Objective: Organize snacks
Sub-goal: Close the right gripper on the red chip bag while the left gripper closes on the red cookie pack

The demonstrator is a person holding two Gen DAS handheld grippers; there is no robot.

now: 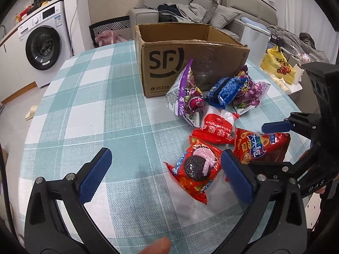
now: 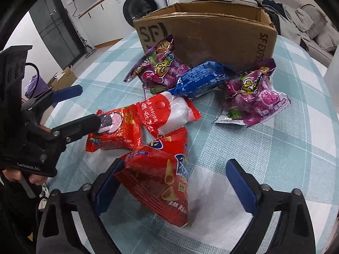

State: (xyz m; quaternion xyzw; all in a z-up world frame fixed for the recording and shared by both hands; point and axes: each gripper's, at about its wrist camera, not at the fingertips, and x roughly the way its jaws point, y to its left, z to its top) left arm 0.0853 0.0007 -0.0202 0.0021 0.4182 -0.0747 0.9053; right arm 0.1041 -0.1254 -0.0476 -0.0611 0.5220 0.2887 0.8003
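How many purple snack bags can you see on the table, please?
2. One purple bag leans against the cardboard box to the left of the blue packet; the other purple bag lies to its right. The box may hide more.

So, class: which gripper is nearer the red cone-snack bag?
Right. The right gripper straddles the cone-snack bag, jaws open. The left gripper sits beside it, by the Oreo pack.
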